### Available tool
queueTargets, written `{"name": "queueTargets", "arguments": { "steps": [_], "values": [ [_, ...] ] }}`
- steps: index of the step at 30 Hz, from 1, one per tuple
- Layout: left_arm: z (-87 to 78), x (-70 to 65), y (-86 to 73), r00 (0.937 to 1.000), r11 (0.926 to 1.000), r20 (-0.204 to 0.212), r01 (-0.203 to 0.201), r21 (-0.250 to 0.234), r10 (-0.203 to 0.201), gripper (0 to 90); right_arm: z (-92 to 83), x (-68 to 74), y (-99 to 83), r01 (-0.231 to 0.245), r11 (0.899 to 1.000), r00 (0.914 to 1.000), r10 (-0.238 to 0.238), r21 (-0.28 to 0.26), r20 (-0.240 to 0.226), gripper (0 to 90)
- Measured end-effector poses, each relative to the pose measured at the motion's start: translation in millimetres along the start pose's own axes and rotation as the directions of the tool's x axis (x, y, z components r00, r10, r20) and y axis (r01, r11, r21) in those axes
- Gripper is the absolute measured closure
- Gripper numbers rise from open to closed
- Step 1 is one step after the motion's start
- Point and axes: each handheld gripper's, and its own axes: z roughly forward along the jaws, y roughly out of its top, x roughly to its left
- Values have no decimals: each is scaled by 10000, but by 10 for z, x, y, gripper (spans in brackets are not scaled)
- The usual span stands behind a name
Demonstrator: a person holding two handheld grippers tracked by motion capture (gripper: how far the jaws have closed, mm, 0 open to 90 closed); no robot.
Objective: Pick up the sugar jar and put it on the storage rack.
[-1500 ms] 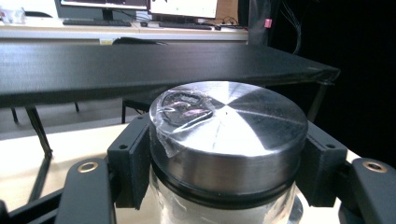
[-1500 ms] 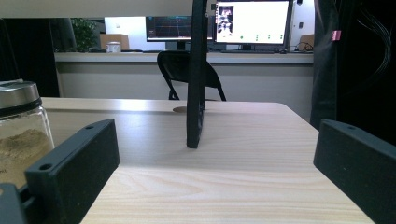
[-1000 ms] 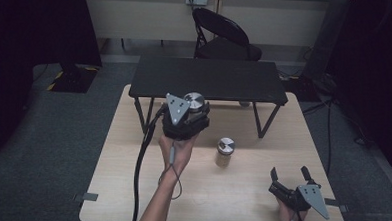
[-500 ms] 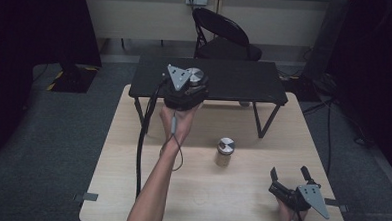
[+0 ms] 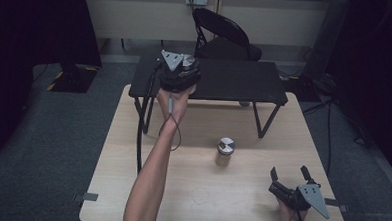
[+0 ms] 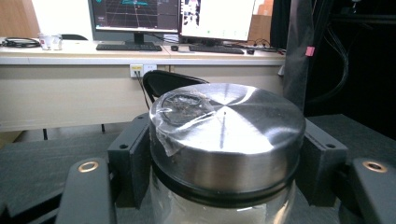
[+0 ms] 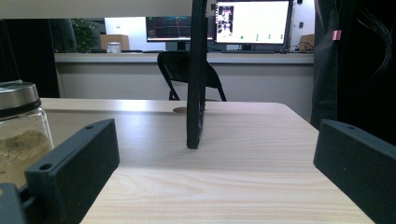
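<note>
My left gripper [image 5: 181,74] is shut on a glass jar [image 5: 188,63] with a shiny metal lid [image 6: 228,125], held over the left end of the black raised shelf [image 5: 235,83]. Its black pads [image 6: 132,157] press on both sides just under the lid. Pale contents show through the glass; a bit of clear tape sticks to the lid. A second jar [image 5: 225,152] with brown powder stands on the wooden table [image 5: 190,190], also at the left edge of the right gripper view [image 7: 18,135]. My right gripper [image 5: 290,173] rests open near the front right corner, nothing between its jaws.
The shelf stands on thin black legs [image 7: 196,93] at the table's far half. A black folding chair [image 5: 222,36] sits behind it, with a desk and lit monitors [image 6: 177,18] beyond. Dark curtains hang at both sides.
The left hand has carried the jar away from the person, from above the table in front of the shelf to over the shelf's left end. The right gripper has stayed put.
</note>
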Motion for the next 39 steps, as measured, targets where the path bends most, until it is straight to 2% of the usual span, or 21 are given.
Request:
{"name": "queueTargets", "arguments": {
  "steps": [3,6,8,10,27,33,34,35,36,39],
  "values": [
    [58,-16,-81,9994,9989,-149,-311,-353,305,318,-3,0,-2,-38,10000,10000,38,-16,11,0],
    [77,21,-132,9998,9990,72,-175,-416,178,318,-1,-1,-4,-60,10000,10000,61,-28,23,0],
    [87,-49,-182,9988,9978,-127,-477,-463,472,318,0,-4,-2,-70,10000,10000,70,-11,16,0],
    [95,-84,-199,9988,9977,-184,-470,-488,461,318,-1,-10,-5,-85,10000,10000,85,-32,-5,0],
    [99,-54,-185,9977,9969,-88,-677,-405,674,316,-11,-9,-23,-86,9999,10000,86,-145,-2,0],
    [98,-46,-198,9981,9972,-54,-611,-423,609,312,-10,-8,-23,-99,9999,10000,99,-141,12,0],
    [104,-49,-195,9978,9971,-77,-665,-379,663,297,-10,-9,-23,-96,9999,10000,96,-140,5,0],
    [108,-70,-186,9963,9960,-196,-845,-283,840,193,-9,-10,-22,-97,9999,10000,97,-136,-1,0],
    [108,-70,-186,9963,9960,-196,-845,-283,840,88,-9,-10,-22,-97,9999,10000,97,-136,-1,0],
    [71,-40,-199,9990,9983,-161,-433,-391,427,0,-9,-9,-21,-98,9999,10000,99,-130,8,0]
  ]
}}
